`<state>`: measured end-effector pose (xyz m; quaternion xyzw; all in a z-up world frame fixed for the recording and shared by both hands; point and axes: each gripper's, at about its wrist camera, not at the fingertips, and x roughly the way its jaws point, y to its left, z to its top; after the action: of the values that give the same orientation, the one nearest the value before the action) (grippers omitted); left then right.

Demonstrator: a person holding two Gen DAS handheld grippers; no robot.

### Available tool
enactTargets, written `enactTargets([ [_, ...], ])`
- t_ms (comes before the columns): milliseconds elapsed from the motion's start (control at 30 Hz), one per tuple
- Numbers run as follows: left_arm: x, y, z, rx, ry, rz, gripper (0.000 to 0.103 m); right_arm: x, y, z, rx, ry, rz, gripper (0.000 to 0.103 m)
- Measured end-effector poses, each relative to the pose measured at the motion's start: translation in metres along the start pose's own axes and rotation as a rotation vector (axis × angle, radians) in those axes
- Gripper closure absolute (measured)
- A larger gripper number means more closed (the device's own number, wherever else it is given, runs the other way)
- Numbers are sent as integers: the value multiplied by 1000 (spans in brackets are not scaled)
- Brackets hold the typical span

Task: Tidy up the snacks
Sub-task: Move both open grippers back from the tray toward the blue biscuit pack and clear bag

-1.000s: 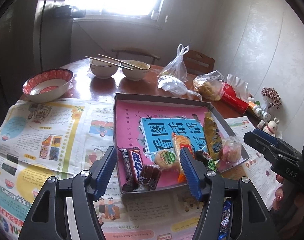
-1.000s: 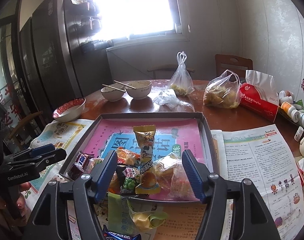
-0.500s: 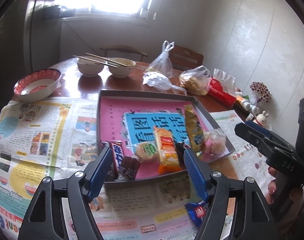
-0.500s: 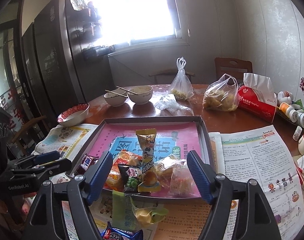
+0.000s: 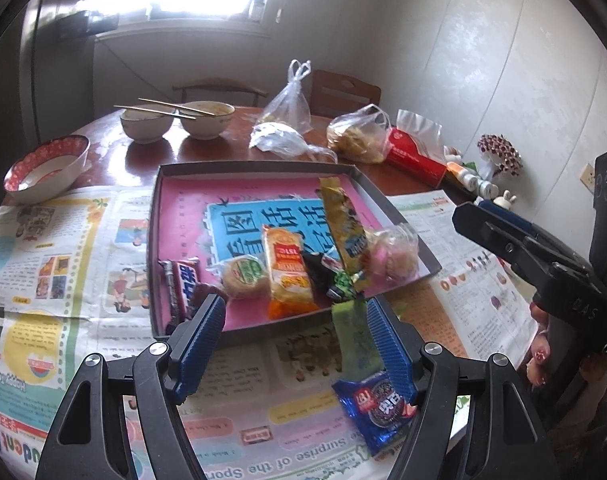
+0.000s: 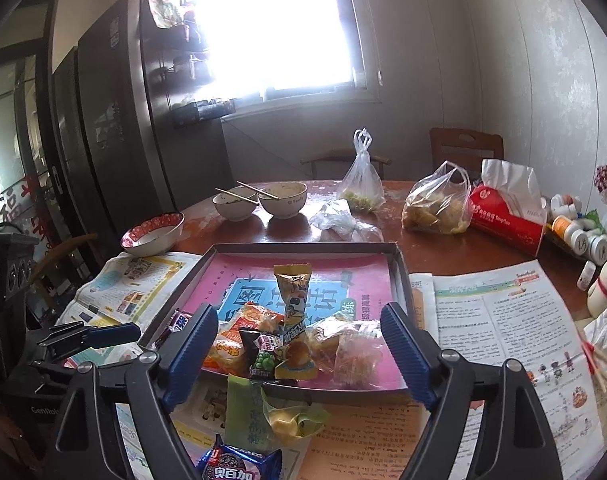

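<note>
A grey tray with a pink liner holds several snacks: a Snickers bar, a round cake, an orange packet, a tall yellow packet and a clear bag of pink sweets. On the newspaper in front of the tray lie a green packet, a yellow candy bag and a blue cookie packet. My left gripper and right gripper are both open and empty, held above the near tray edge.
Newspapers cover the near table. Behind the tray stand two bowls with chopsticks, a red-rimmed bowl, plastic bags, a red tissue pack, and bottles and a rabbit figure at the right.
Both grippers have pulled back and up from the tray. The green packet and blue cookie packet in front of the tray have come into view.
</note>
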<state>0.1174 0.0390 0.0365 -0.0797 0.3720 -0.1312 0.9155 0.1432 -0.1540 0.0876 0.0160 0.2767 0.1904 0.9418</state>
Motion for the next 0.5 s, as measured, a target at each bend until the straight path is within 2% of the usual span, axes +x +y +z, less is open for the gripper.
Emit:
enactTargets([
  [500, 4, -22, -12, 40, 60, -30, 28, -10, -1, -7, -7, 12, 28, 16],
])
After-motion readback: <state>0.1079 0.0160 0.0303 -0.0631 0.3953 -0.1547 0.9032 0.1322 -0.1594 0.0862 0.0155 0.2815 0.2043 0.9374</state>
